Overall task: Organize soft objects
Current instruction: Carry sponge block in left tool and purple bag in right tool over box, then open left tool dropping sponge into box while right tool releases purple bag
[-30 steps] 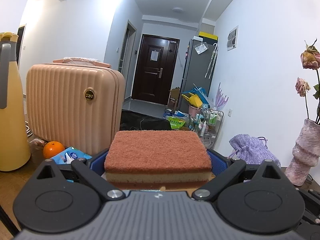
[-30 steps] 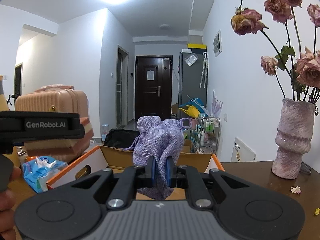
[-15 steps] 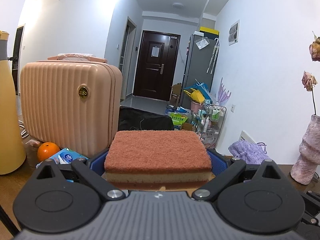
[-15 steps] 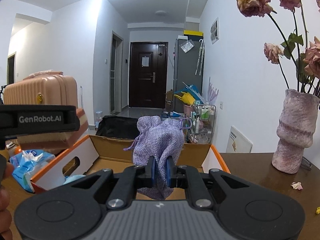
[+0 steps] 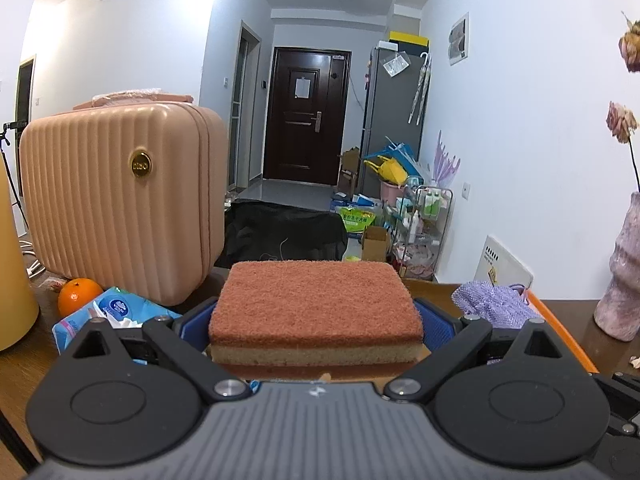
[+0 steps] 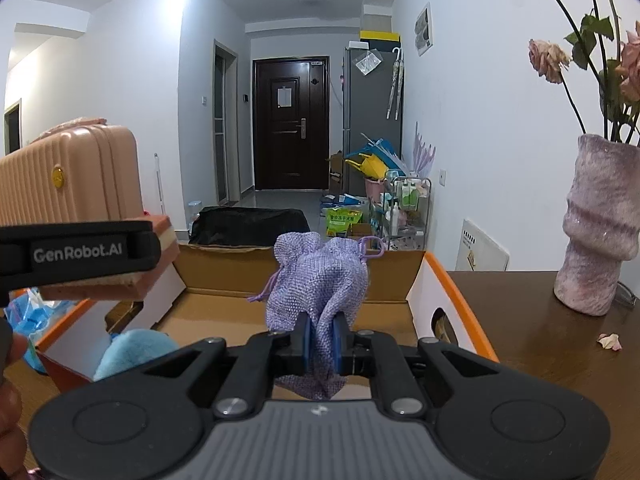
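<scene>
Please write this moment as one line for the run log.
left gripper: holds sponge | right gripper: holds purple pouch above cardboard box

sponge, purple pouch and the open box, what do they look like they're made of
Sponge: looks like soft tan foam between rust-brown fibrous scouring layers, matte and fuzzy; the stacked bands show on its edge.
Purple pouch: coarse open-weave cloth, perhaps burlap-like, with a drawstring cord; it sags and creases where the right hand-held gripper pinches it.
Open box: brown cardboard inside, smooth white outside with orange edges.
</scene>
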Motion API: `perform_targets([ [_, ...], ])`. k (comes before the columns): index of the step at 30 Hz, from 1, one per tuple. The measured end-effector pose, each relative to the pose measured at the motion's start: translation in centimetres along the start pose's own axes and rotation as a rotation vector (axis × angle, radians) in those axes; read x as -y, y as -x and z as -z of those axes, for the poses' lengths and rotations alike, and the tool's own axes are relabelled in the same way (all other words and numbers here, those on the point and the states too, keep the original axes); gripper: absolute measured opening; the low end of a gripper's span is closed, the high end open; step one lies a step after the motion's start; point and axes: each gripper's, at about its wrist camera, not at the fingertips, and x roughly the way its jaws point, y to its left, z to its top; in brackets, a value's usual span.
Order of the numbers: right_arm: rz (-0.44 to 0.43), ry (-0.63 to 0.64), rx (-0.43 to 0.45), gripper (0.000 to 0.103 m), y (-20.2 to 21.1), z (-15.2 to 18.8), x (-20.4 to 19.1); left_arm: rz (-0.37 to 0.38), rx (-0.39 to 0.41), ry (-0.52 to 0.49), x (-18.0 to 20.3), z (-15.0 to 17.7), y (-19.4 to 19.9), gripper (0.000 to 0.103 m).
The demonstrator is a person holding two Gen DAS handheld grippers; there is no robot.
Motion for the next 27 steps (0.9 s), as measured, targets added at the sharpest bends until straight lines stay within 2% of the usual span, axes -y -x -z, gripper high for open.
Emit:
perform_targets([
  [15, -0.012, -0.035, -0.010, 0.012, -0.9, 0.7, 0.7, -0.011, -0.019, -0.038, 0.5, 1.1, -1.1, 0.100],
  [21, 0.008, -0.039, -0.009, 0.025, -0.8, 0.8, 0.9, -0.014, -0.023, -0.020, 0.2, 1.0, -1.2, 0.101],
  [24, 0.020, -0.050, 0.000, 0.050, -0.5, 0.8, 1.2, -0.014, -0.024, -0.005, -0.1, 0.8, -1.2, 0.103],
  [26, 0.033, -0.050, 0.009, 0.084, -0.3, 0.7, 1.2, -0.010, -0.025, 0.009, -0.4, 0.8, -1.2, 0.103],
  [27, 0.037, -0.051, 0.013, 0.091, -0.2, 0.8, 1.2, -0.004, -0.031, 0.017, -0.6, 0.8, -1.2, 0.103],
])
